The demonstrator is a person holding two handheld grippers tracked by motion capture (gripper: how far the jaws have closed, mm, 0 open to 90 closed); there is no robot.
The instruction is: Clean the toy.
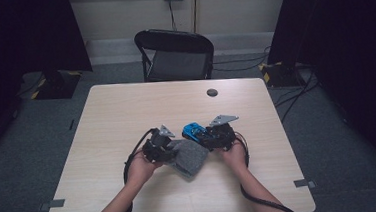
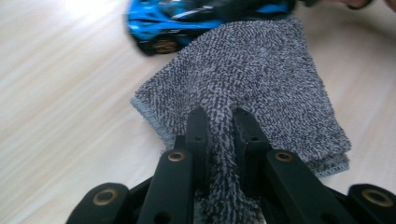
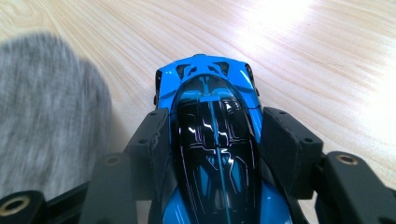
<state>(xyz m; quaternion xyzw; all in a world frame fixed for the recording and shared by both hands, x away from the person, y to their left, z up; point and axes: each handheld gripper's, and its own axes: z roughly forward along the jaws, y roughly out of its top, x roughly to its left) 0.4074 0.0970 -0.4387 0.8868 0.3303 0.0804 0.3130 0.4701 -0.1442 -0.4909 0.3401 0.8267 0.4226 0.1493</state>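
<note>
Pinched cloth first: left gripper (image 2: 218, 122) has its jaws clamped tight on a fold of the grey cloth (image 2: 261, 84), which lies folded on the bench (image 2: 60, 93). Right gripper (image 3: 212, 135) stands half-open, its jaws closed against the sides of the blue toy car (image 3: 210, 126). Car sits on the bench just beside the cloth's far edge. Both grips secured. Judged: wiping not yet begun; cloth has to meet car.

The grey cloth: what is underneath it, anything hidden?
Under the grey cloth the wooden table shows all around its edges. It lies folded with a second layer at its corner, so anything beneath stays covered. The blue toy car sits beside it.
</note>
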